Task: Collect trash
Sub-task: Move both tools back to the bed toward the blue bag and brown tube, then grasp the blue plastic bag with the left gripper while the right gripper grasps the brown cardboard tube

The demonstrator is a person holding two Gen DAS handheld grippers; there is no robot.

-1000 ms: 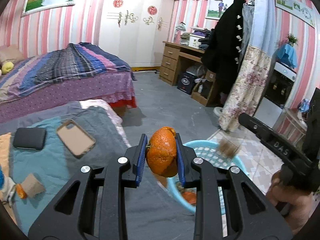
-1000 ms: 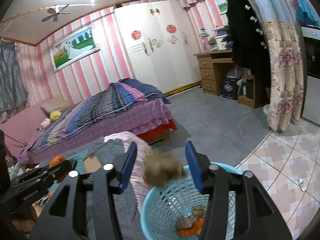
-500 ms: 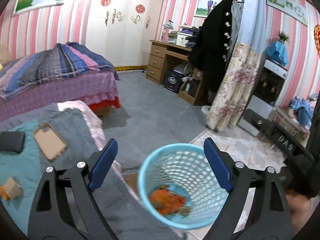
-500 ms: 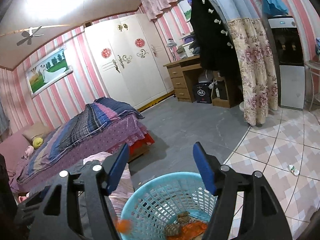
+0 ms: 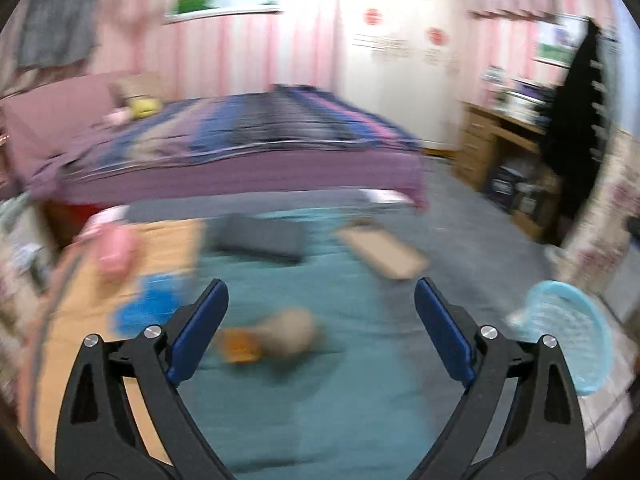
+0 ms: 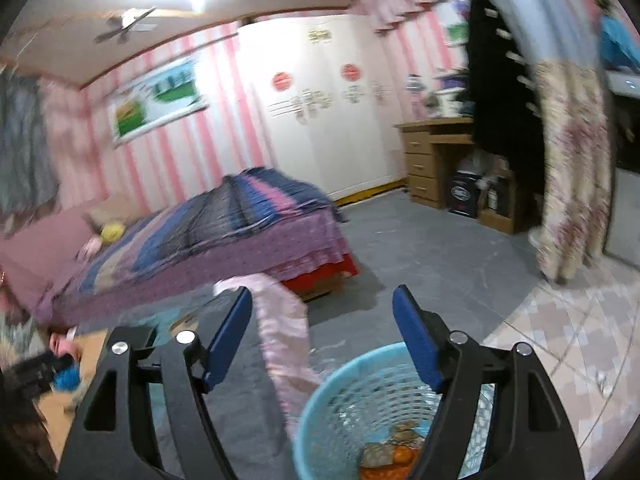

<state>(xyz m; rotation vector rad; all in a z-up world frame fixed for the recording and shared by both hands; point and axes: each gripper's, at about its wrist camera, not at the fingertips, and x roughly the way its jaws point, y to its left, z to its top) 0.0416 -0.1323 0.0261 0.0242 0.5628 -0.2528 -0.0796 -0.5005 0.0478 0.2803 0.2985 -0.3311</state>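
Orange peel dropped into blue basket (image 6: 352, 408), left gripper (image 5: 320, 328) and right gripper (image 6: 322, 340) just opened, empty, left swung back toward bed scraps (image 5: 276, 338).

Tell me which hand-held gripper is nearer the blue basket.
Right. The right hand-held gripper hangs just above the blue basket; the left hand-held gripper points at the bed, basket off beside it.

No readable text, wall and wardrobe decorations too blurred to read
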